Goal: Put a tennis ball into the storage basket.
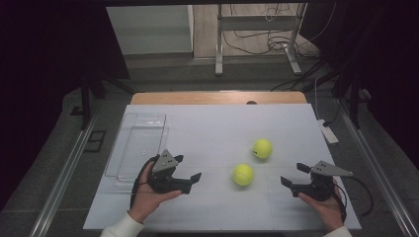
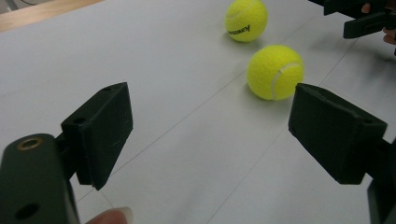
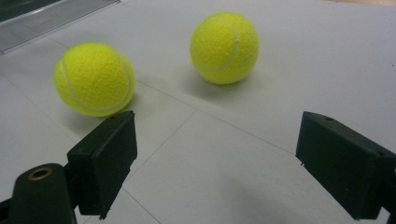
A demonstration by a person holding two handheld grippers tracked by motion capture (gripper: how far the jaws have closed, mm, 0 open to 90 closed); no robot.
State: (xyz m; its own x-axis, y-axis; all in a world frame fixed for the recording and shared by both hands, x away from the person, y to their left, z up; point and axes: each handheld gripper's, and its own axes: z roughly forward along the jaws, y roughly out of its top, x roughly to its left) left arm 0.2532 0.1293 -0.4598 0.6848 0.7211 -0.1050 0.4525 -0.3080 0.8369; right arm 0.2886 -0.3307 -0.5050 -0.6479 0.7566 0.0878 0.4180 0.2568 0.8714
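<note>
While both hands rest near the tabletop's (image 1: 217,118) front edge, left gripper (image 1: 189,171) and right gripper (image 1: 291,175) stand released, empty, aimed at the tennis balls (image 1: 243,174).

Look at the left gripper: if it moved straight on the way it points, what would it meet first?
Probably the nearer tennis ball. The left gripper points across the table toward it, fingers open and empty. The ball sits right of centre in the left gripper view, so it might just clip the right finger.

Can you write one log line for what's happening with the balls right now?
left gripper: open, empty | right gripper: open, empty | near ball, far ball: on table, untouched | tray: empty
</note>
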